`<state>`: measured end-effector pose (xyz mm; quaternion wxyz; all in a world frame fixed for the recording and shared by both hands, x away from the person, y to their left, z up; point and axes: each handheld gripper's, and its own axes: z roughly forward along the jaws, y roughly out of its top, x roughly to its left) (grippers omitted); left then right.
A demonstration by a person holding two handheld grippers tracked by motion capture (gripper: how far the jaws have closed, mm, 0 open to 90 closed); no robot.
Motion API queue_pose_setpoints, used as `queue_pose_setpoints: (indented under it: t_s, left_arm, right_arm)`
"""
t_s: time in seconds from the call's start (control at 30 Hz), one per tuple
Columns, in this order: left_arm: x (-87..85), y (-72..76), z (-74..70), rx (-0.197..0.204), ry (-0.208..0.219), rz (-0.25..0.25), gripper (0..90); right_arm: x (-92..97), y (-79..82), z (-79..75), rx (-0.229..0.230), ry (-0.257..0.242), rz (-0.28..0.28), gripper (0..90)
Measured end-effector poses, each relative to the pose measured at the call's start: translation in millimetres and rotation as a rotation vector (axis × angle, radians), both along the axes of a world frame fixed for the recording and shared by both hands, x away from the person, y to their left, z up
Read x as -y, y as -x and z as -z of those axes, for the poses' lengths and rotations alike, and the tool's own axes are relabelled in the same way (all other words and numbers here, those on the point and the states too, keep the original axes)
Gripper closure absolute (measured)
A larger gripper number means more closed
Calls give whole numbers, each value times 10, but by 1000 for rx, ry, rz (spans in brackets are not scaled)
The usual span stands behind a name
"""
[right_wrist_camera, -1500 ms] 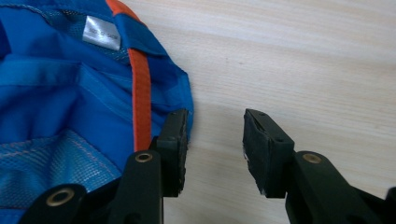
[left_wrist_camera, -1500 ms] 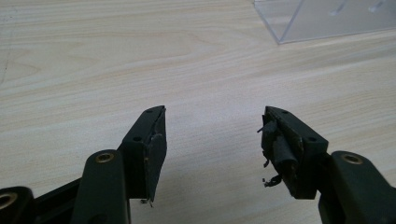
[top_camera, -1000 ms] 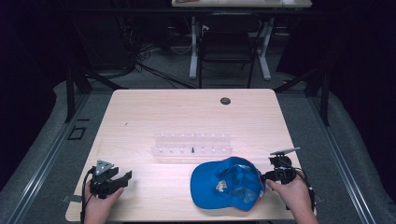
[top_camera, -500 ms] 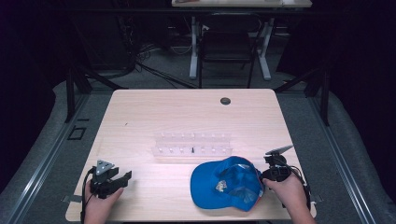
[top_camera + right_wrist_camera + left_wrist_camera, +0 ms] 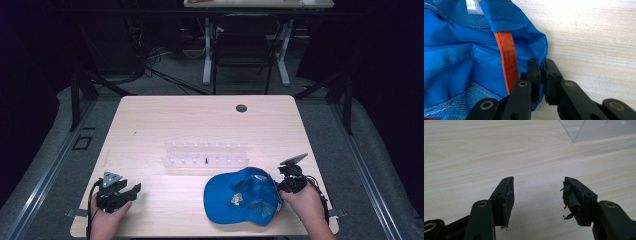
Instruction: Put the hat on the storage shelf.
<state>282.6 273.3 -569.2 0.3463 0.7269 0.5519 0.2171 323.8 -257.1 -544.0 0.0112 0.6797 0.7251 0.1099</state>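
Pale wood tabletop [image 5: 150,130] carries my blue cap [image 5: 242,196] near its front edge, right of centre. My right hand-held gripper [image 5: 541,68] has just been closing and now pinches the cap's rim. Just behind the cap stands a clear plastic rack [image 5: 206,156]. My left hand-held gripper [image 5: 537,195] rests well apart, jaws spread over bare wood.

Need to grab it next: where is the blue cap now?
In the high view the cap lies at the table's near right edge, before the clear rack.
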Motion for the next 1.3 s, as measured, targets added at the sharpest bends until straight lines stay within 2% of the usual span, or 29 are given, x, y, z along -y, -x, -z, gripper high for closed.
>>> queue_pose_setpoints:
  t_s: [0.33,0.37,0.4,0.47,0.67,0.7,0.8,0.93,1.1,1.2,1.23,1.27,1.3]
  left_arm:
    - [-4,-2,5,1,3,-3,426]
    - [-8,-2,6,-2,3,-1,426]
    - [-8,-2,6,-2,3,-1,426]
    - [-6,-3,6,-1,6,-3,426]
    - [-5,-2,6,-2,5,-3,425]
    - [-7,-2,6,-3,3,-2,426]
    - [-8,-3,7,-3,3,-2,426]
    - [-7,-1,6,-4,4,-2,425]
    - [-9,0,5,-5,3,-3,426]
    - [-8,-1,5,-3,3,-2,426]
    - [-8,-2,6,-4,3,-2,426]
    - [-8,-2,6,-4,3,-2,426]
    - [-10,-5,5,-15,1,0,426]
  right_arm:
    - [68,6,-100,14,-21,-19,889]
    - [104,7,-137,-5,-31,-29,891]
    - [104,7,-137,-5,-31,-29,891]
    - [145,19,-165,19,-53,-11,891]
    - [235,23,-300,3,-69,-33,893]
    - [232,24,-323,5,-83,-18,894]
    - [248,26,-377,16,-89,-25,894]
    - [286,24,-522,18,-99,-36,895]
    - [327,18,-654,32,-92,-29,895]
    - [345,14,-710,25,-96,-33,895]
    - [344,21,-734,42,-97,-21,895]
    - [360,14,-761,24,-108,-39,895]
    - [360,16,-783,26,-111,-40,895]
